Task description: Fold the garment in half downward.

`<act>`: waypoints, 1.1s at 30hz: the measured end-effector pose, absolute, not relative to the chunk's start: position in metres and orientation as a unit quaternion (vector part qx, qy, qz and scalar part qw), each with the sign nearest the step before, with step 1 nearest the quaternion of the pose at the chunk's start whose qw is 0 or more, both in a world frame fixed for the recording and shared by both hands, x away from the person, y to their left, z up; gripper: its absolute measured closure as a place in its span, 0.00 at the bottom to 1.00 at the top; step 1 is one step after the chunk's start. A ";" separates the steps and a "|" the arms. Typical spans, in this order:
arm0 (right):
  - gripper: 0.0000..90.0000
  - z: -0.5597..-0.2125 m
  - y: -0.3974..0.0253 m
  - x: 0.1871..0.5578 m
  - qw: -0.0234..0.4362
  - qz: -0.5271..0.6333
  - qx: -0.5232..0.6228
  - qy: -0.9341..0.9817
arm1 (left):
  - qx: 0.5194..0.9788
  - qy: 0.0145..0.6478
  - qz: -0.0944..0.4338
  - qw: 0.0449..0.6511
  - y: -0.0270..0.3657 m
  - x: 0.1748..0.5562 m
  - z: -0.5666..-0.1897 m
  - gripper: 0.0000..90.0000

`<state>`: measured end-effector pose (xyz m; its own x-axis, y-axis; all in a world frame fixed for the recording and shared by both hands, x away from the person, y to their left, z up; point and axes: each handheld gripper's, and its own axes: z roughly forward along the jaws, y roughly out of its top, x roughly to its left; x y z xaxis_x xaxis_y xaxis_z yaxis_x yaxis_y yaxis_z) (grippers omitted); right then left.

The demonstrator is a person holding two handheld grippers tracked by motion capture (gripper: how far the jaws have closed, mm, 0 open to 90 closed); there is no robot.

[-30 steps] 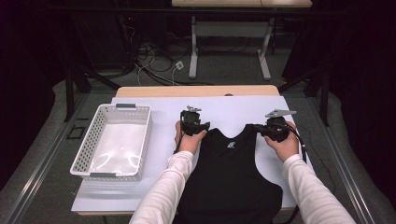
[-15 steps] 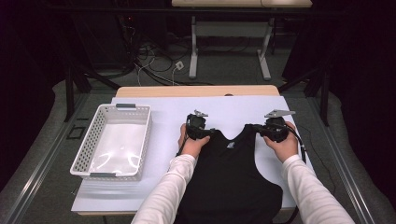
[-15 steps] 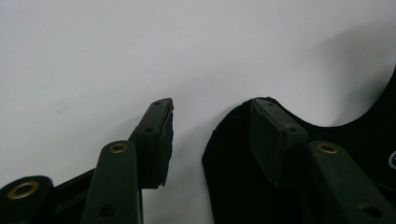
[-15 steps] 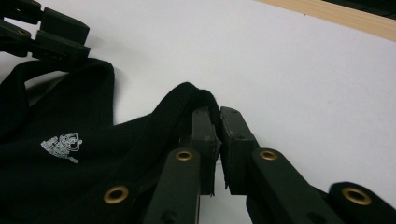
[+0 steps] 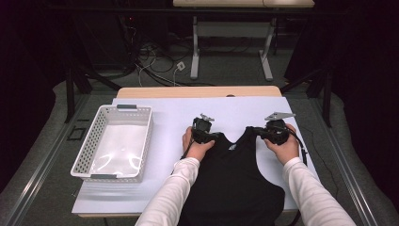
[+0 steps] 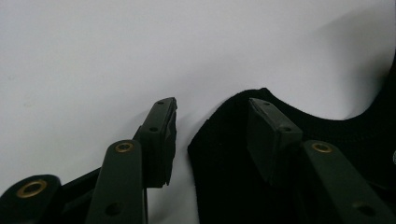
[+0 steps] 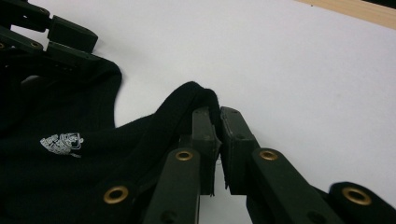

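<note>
High view: a white basket [image 5: 89,155] stands on the white table cover [image 5: 160,108], well to the left of both grippers, and nothing lies in it. A black vest top [image 5: 235,183] lies flat on the cover in front of the person, its two shoulder straps pointing away, one at each gripper.

Left gripper view: the left gripper [image 6: 210,135] has its jaws apart. The strap's rounded end lies between them, up against the right-hand finger [image 6: 268,140], which rests on the cloth; the left-hand finger [image 6: 159,140] stands on bare cover just beside the strap's edge, not touching it.

Right gripper view: the right gripper [image 7: 217,140] has its jaws pressed together on the other strap, the fold of black cloth pinched between the pads and bulging just above the fingertips [image 7: 203,128]. A small white label [image 7: 62,141] on the top's neckline sits off to the left of those fingers.
</note>
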<state>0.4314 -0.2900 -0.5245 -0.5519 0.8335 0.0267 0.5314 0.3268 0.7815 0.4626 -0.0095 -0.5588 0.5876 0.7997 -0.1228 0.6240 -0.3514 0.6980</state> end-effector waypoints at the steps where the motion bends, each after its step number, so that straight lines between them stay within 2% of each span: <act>1: 0.95 -0.525 -0.290 0.431 0.194 0.388 0.432 0.791 | 0.813 0.438 0.119 0.365 -0.010 0.463 -0.559 0.62; 5: 0.95 -0.524 -0.287 0.431 0.193 0.390 0.432 0.790 | 0.812 0.437 0.098 0.375 -0.009 0.463 -0.559 0.78; 11: 0.95 -0.525 -0.283 0.431 0.191 0.389 0.428 0.793 | 0.810 0.439 0.080 0.380 -0.011 0.463 -0.559 0.91; 18: 0.95 -0.523 -0.280 0.431 0.189 0.393 0.426 0.792 | 0.806 0.452 0.089 0.372 -0.008 0.464 -0.552 0.95; 33: 0.95 -0.516 -0.279 0.437 0.185 0.398 0.431 0.788 | 0.760 0.491 0.124 0.408 0.024 0.464 -0.525 0.96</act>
